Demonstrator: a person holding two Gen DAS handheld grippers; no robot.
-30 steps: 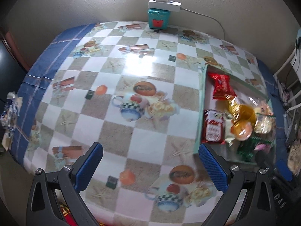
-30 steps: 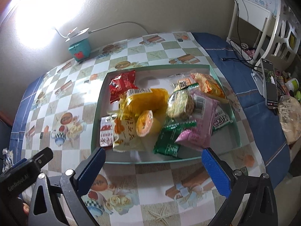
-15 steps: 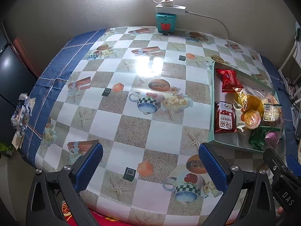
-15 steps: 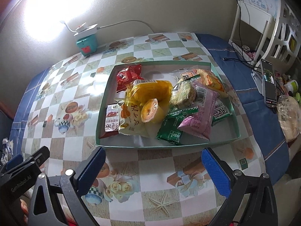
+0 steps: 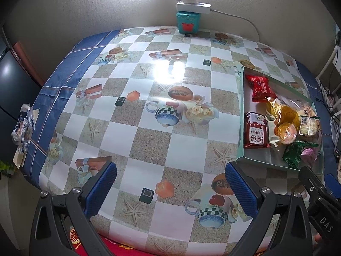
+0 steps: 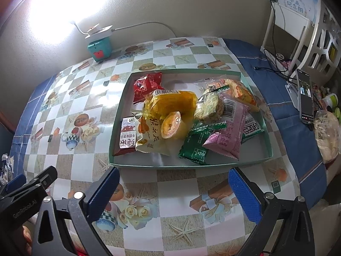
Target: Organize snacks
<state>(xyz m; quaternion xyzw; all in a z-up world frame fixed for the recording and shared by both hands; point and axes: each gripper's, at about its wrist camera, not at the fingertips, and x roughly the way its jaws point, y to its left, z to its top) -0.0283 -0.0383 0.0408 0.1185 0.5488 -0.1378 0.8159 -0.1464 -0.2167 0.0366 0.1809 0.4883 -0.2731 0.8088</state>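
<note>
**Snacks gathered in tray, both grippers empty**

Your right gripper [image 6: 173, 188] hangs short of the green tray [image 6: 170, 166], fingers spread wide and holding nothing; your left gripper [image 5: 170, 188] is likewise spread over bare desk [image 5: 149, 140]. The snacks [image 6: 183, 119] lie heaped inside the tray, overlapping, seemingly collected but not sorted. A checkered oilcloth covers the desk, a teal box [image 5: 188, 22] carrying a power strip against the wall, a phone [image 6: 305, 95] propped at the right.
</note>
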